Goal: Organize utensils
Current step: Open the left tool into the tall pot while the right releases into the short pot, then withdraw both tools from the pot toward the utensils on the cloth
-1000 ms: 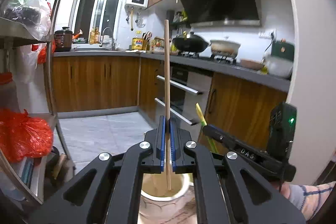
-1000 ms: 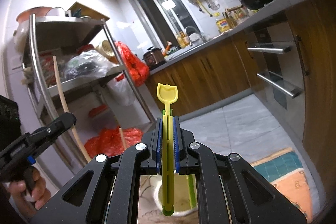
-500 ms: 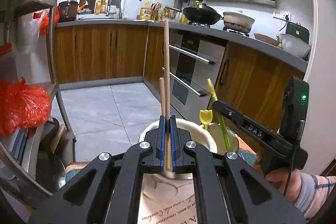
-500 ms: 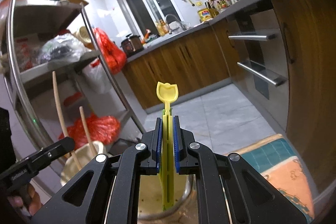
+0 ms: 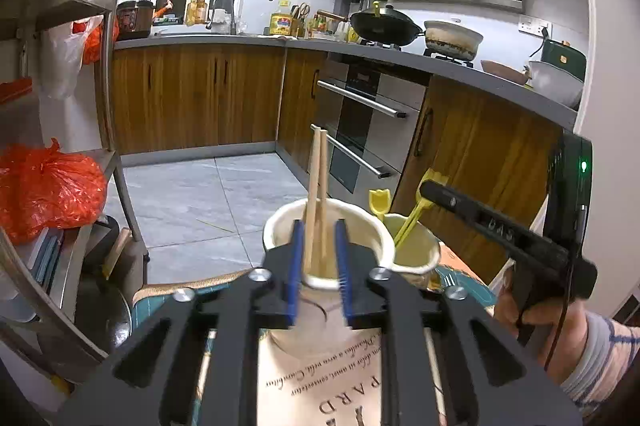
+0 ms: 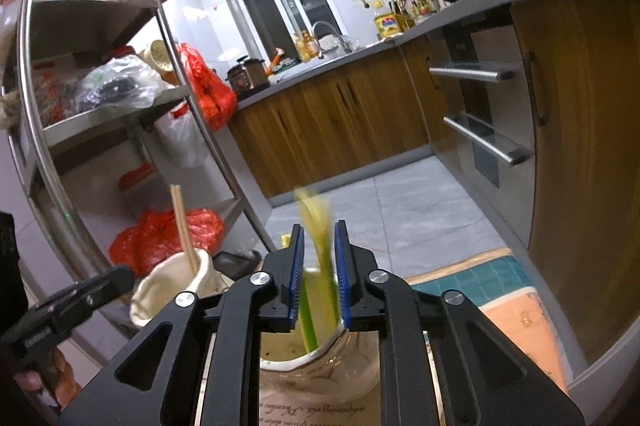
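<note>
Two wooden chopsticks (image 5: pixel 318 178) stand in a cream cup (image 5: pixel 276 226). My left gripper (image 5: pixel 318 230) straddles them just above the rim, its jaws opening, and the blue pads do not touch the wood. My right gripper (image 6: pixel 318 230) hangs over a second cream cup (image 6: pixel 320 350), its jaws opening too. A blurred yellow utensil (image 6: pixel 316 222) slides loose between the pads, next to a green stick (image 6: pixel 308 318). In the left wrist view that second cup (image 5: pixel 416 250) holds yellow utensils (image 5: pixel 379 200) under the right gripper (image 5: pixel 432 188).
Both cups stand on a printed placemat (image 5: pixel 320 386) over a teal and orange mat (image 6: pixel 512 306). A metal shelf rack (image 6: pixel 208 130) with red bags (image 5: pixel 44 194) stands on the left. Wooden cabinets and oven handles (image 5: pixel 360 102) line the right. A hand (image 5: pixel 536 322) holds the right gripper.
Both grippers' jaws have parted. The left one sank and its chopstick dropped into the cup beside the other. The yellow utensil is slipping down out of the right gripper's pads.
</note>
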